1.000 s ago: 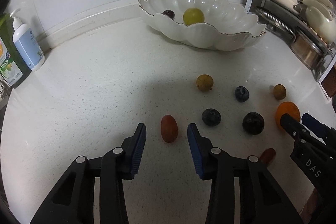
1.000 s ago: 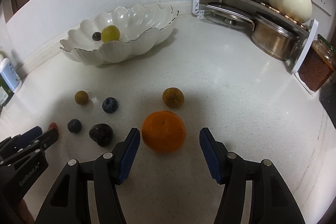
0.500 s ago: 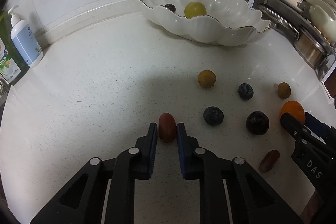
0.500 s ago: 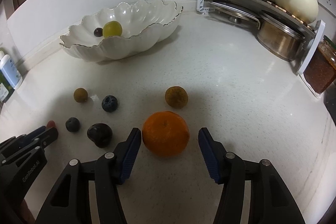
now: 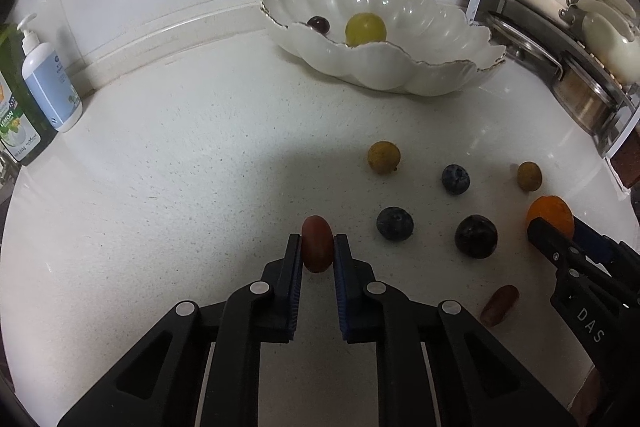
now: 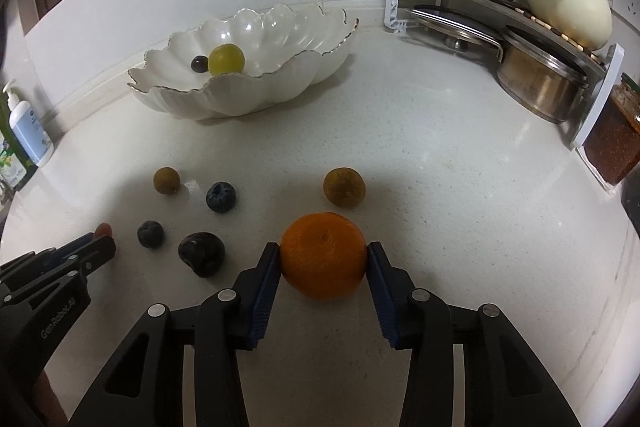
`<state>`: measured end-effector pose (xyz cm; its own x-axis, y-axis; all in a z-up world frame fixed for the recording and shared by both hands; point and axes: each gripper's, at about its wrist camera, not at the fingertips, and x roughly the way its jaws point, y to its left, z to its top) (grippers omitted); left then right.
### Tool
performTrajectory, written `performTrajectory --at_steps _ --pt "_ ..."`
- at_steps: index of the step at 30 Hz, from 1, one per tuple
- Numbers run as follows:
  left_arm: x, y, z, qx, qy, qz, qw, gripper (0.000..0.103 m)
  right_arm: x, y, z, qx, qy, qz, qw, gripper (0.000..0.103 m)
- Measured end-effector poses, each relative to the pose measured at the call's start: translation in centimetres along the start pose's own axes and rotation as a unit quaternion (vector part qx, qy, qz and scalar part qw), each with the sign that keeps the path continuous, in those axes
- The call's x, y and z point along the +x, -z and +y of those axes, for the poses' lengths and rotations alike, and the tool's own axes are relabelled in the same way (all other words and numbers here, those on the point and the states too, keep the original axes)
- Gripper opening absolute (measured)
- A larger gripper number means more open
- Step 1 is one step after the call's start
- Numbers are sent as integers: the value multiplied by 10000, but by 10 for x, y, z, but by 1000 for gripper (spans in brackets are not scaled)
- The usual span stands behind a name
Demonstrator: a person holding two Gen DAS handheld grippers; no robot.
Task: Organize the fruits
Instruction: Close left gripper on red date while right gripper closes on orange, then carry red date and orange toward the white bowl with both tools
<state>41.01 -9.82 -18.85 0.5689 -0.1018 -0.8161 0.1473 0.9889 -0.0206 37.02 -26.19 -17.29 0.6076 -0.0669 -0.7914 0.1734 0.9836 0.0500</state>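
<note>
L gripper point(image 5: 317, 251) clenched on red grape point(image 5: 317, 242) on counter point(image 5: 180, 187). R gripper point(image 6: 323, 259) pinched orange point(image 6: 323, 254) w/ both pads. White bowl point(image 6: 280, 95) behind held green grape point(image 6: 226, 59).

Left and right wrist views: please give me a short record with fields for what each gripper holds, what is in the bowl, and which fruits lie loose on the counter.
left gripper: jaws shut on the red grape
right gripper: jaws touching both sides of the orange
bowl: green grape and a small dark fruit
loose on counter: two blueberries, two brownish round fruits, one dark plum, one more red grape
</note>
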Motion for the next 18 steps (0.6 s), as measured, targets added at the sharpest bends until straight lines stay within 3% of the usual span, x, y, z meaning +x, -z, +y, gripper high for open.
performTrajectory --at_steps 18 --pt "-52 -20 -1 71 226 -605 9979 16 -49 -18 9 -25 -190 -532 9984 44"
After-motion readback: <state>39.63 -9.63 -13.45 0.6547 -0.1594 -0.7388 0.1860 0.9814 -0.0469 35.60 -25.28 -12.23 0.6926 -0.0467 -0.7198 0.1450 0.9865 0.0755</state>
